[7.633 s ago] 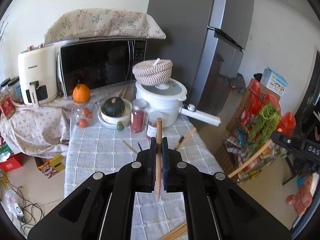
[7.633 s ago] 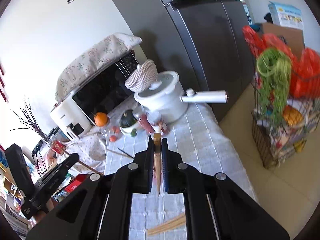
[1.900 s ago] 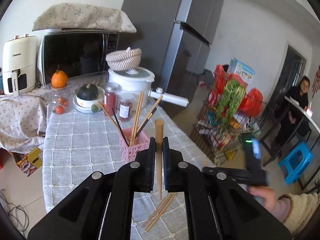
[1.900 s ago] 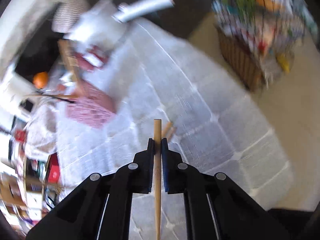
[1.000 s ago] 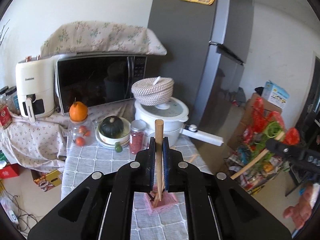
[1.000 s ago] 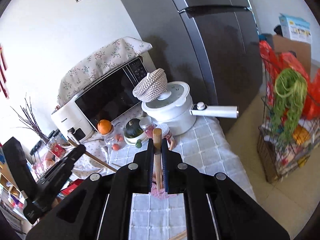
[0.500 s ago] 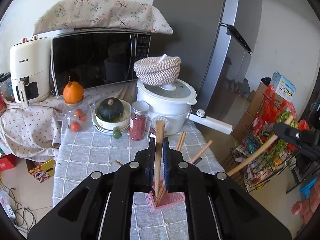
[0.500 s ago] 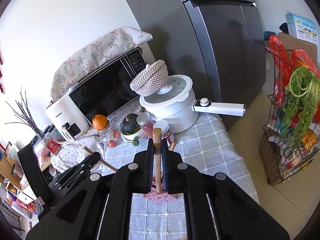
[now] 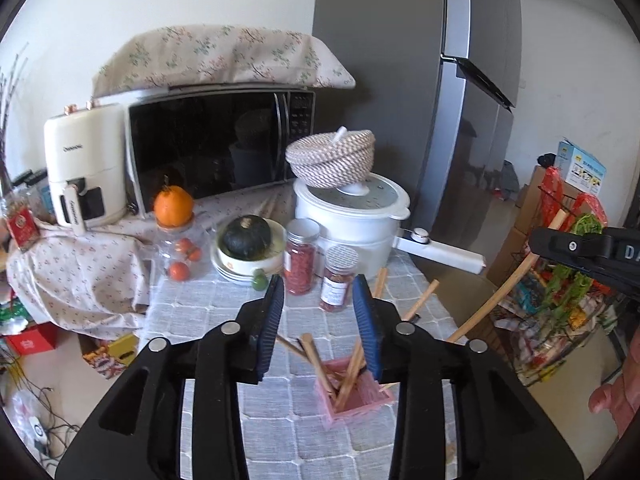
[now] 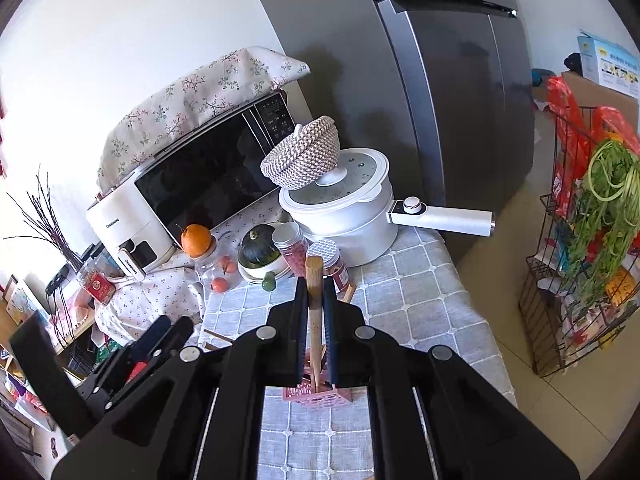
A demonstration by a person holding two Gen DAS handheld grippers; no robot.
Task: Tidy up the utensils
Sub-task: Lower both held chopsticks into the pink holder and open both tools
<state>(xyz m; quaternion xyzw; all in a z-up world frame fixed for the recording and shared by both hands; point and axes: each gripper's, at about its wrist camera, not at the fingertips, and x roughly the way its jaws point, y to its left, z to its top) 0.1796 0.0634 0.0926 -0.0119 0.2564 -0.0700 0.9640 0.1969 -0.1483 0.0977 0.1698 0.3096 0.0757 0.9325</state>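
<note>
You are working over a pink holder [image 9: 352,390] standing on the checked tablecloth [image 9: 224,312], with several wooden chopsticks [image 9: 348,368] already leaning inside it.

Risk, left side: the left gripper [image 9: 319,326] is opening its jaws, and nothing is sitting between the blue pads [image 9: 272,320]; the sticks in the holder are showing through the gap, below it. The sticks are leaning at mixed angles, some reaching well over the rim. If you are lifting away carelessly, a finger may be catching one of those slanting ends and tipping the light holder over.

Risk, right side: the right gripper [image 10: 316,310] is clamping a single chopstick [image 10: 314,304] upright, its lower tip appearing to be at or just inside the holder's mouth; the gripper body is hiding whether it has entered. If you are releasing while the tip is outside the rim, the stick will likely be dropping onto the cloth or rolling toward the table's edge. If you are pushing down against the crossed sticks, the holder may be sliding or toppling. The spice jars [image 9: 300,256] and the white pot [image 9: 352,216] are standing behind, near enough to be struck by a falling stick.

Pose: both grippers are pointing forward and moderately downward toward the holder. In the left wrist view your right gripper is entering from the right edge, its stick slanting down-left, and your right hand [image 9: 616,392] is showing at the lower right.
</note>
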